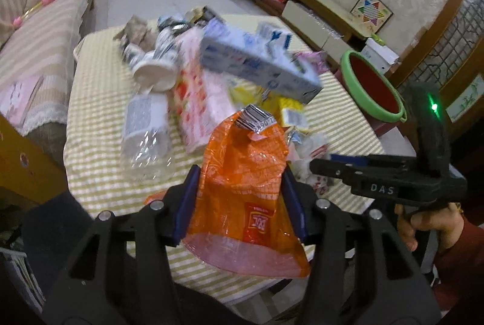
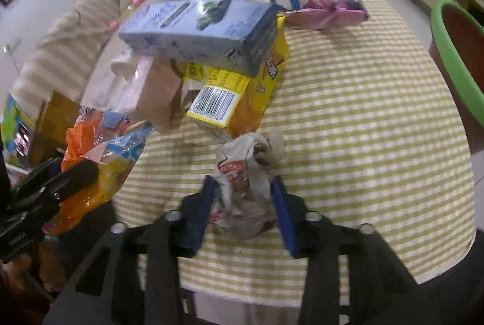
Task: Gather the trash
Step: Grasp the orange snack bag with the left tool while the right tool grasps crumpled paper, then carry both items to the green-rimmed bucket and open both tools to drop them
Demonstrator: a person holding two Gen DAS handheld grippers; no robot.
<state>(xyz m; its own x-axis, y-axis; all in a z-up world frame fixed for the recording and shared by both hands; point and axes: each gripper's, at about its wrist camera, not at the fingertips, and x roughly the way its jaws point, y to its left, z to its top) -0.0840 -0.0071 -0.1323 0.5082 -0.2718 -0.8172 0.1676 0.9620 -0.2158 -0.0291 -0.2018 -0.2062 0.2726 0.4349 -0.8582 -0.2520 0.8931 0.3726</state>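
My left gripper [image 1: 242,170] is shut on an orange snack bag [image 1: 242,189], lifted above the checked tablecloth [image 1: 99,89]; the same orange snack bag [image 2: 87,170] hangs at the left of the right wrist view. On the table in front of it my right gripper [image 2: 243,183] is shut on a crumpled white wrapper [image 2: 248,170] with red print. The right gripper [image 1: 320,164] also shows at the right of the left wrist view, reaching into the white wrapper [image 1: 311,149]. Behind lies a heap of trash: a blue-white carton [image 1: 257,62], a yellow box [image 2: 242,95], a clear bottle [image 1: 148,131].
A green-rimmed red bin [image 1: 375,83] stands off the table's right side; the same bin [image 2: 456,53] fills the right edge of the right wrist view. A pink bag [image 2: 329,10] lies at the far end of the table. A striped sofa [image 1: 39,47] is to the left.
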